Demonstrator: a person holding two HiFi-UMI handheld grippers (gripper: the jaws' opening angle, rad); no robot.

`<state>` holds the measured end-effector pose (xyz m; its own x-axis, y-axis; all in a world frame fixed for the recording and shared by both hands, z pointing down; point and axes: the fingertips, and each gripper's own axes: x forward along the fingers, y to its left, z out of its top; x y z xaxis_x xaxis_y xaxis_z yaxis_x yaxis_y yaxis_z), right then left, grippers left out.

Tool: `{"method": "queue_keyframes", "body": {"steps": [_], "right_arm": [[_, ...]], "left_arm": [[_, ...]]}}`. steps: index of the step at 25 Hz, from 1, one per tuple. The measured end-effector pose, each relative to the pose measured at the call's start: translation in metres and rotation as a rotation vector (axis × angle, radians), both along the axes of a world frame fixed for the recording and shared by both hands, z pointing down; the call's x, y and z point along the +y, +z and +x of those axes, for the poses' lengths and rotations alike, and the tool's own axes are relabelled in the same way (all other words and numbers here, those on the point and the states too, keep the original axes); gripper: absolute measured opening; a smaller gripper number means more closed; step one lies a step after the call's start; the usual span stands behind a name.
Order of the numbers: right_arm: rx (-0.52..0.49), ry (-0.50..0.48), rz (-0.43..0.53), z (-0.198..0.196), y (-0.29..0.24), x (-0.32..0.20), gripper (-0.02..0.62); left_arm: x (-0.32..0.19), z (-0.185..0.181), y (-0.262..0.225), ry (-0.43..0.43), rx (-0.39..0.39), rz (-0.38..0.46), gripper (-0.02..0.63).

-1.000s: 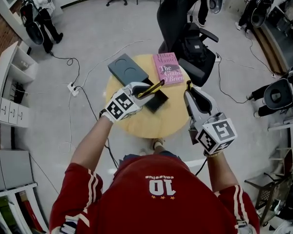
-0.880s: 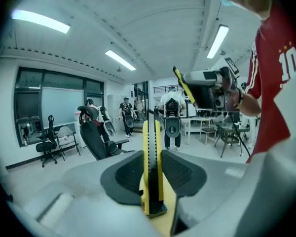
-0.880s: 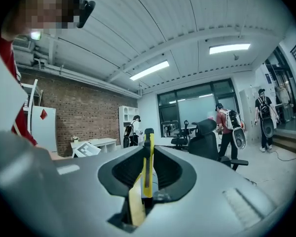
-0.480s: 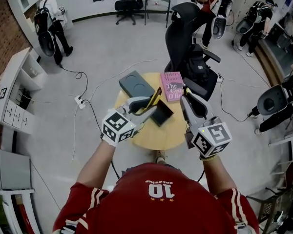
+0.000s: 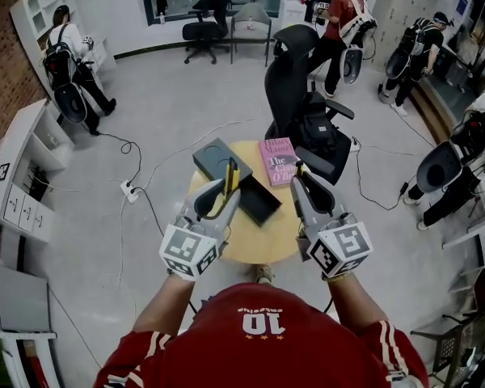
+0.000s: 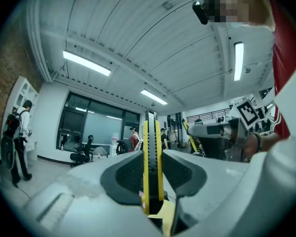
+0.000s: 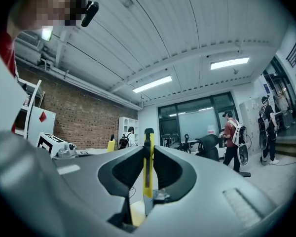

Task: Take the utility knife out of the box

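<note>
Left gripper (image 5: 224, 197) (image 6: 152, 156) was clamped on the utility knife (image 5: 231, 176) (image 6: 151, 147). Its two jaws pressed the yellow-and-black handle from either side, and the knife stood upright between them, its top end well past the jaw tips. The knife was out of the box (image 5: 259, 200) and held up off the round wooden table (image 5: 263, 239). From the head view it showed against the box's left edge, touching nothing but the jaws. The box lay open and dark near the table's middle. A dark grey lid-like slab (image 5: 214, 158) with a round recess lay just to the box's far left, and a pink book (image 5: 278, 161) lay to its far right. Right gripper (image 5: 300, 178) (image 7: 148, 154) was held up beside the left one, the two apart and pointing the same way over the table's right half. Its jaws were closed on a slim yellow-and-black tool (image 7: 147, 167), narrower than the knife and also upright; only a small yellow tip of it (image 5: 298, 168) showed from the head view. Whether it was a second knife, I could not tell. Each gripper showed in the other's view, the right one at the right of the left gripper view (image 6: 222, 131). A black office chair (image 5: 295, 87) with a bag on it stood just beyond the table's far side. Several people stood far off around the room, one at far left (image 5: 65, 63) by the white shelves (image 5: 20, 168).
</note>
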<state>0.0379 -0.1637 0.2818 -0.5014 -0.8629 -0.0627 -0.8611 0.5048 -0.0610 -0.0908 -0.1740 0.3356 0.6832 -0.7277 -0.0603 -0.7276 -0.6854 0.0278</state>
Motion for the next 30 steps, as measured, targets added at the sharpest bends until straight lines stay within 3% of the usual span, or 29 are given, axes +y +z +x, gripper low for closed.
{"method": "queue_keyframes", "body": {"steps": [6, 17, 22, 30], "right_arm": [[-0.023, 0.062, 0.004, 0.019, 0.007, 0.005, 0.060], [-0.013, 0.131, -0.027, 0.048, 0.022, 0.012, 0.060], [-0.002, 0.155, -0.018, 0.056, 0.022, 0.013, 0.058], [0.006, 0.175, -0.026, 0.061, 0.029, 0.017, 0.058]], "left_arm": [[0.002, -0.019, -0.018, -0.127, 0.026, 0.029, 0.127], [0.003, -0.062, -0.033, -0.264, 0.020, 0.055, 0.127], [0.001, -0.075, -0.033, -0.293, 0.031, 0.052, 0.127], [0.003, -0.066, -0.027, -0.284, -0.014, 0.077, 0.127]]}}
